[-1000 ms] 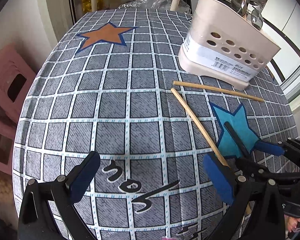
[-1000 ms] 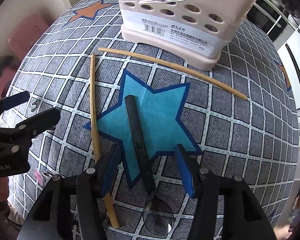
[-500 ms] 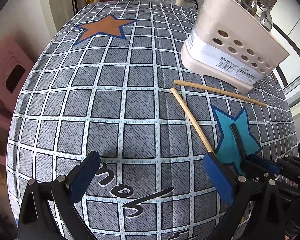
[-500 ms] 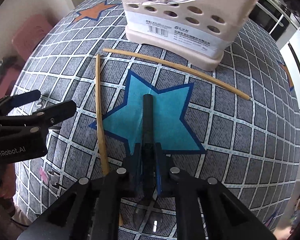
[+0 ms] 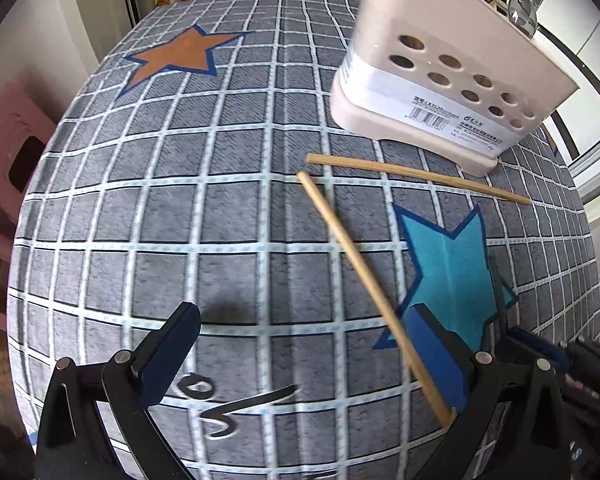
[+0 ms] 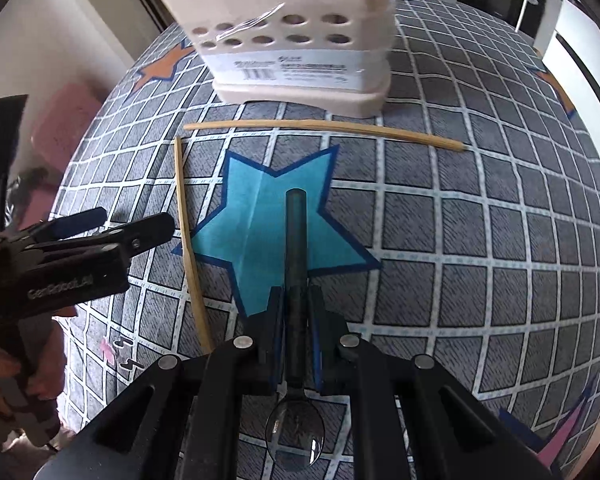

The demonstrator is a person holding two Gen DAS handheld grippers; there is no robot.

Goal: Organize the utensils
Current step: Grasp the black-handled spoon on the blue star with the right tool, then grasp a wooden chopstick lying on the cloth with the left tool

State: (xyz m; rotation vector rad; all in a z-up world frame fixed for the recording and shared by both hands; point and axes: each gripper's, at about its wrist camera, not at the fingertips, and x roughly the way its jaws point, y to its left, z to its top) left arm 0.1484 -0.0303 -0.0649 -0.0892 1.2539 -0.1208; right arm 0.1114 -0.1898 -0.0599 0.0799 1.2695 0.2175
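My right gripper (image 6: 296, 300) is shut on the dark handle of a spoon (image 6: 295, 236); the handle points away over the blue star and the shiny bowl hangs back under the jaws. Two wooden chopsticks lie on the checked tablecloth: one (image 6: 324, 128) runs across in front of the beige utensil holder (image 6: 292, 40), the other (image 6: 190, 240) lies lengthwise left of the star. My left gripper (image 5: 304, 344) hovers open above the cloth, and the near chopstick (image 5: 364, 280) passes just inside its right finger (image 5: 436, 356). The holder (image 5: 452, 92) stands at the back right with spoons in it.
The round table (image 5: 180, 220) falls away on all sides. A pink stool (image 5: 12, 152) stands beyond its left edge. A chair back and a plastic bag sit behind the table. A hand (image 6: 16, 384) holds the left gripper's grip.
The right gripper's jaws closed on the spoon handle and lifted it, swinging the handle straight ahead. The left gripper moved right toward the near chopstick, still open.
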